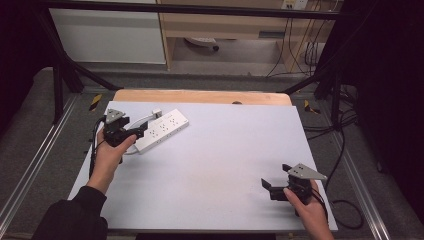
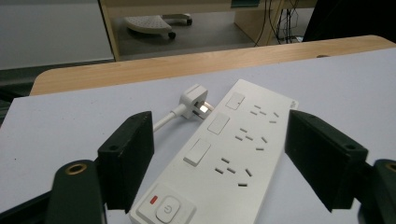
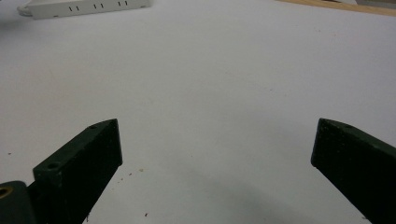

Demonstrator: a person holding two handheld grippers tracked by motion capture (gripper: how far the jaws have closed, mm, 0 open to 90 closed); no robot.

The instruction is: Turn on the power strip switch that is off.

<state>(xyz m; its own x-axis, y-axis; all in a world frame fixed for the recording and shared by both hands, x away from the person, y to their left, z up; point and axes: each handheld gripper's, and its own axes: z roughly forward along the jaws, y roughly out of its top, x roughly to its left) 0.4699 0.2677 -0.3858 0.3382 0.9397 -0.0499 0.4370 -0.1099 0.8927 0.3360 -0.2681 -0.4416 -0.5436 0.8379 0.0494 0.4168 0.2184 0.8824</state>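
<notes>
Here the left hand-held gripper (image 2: 219, 154) stands spread wide around the near end of the white power strip (image 2: 224, 149), which lies flat at the desk's (image 1: 215, 165) far left. The right hand-held gripper (image 1: 272, 187), also apart, hovers well away near the right edge.
</notes>
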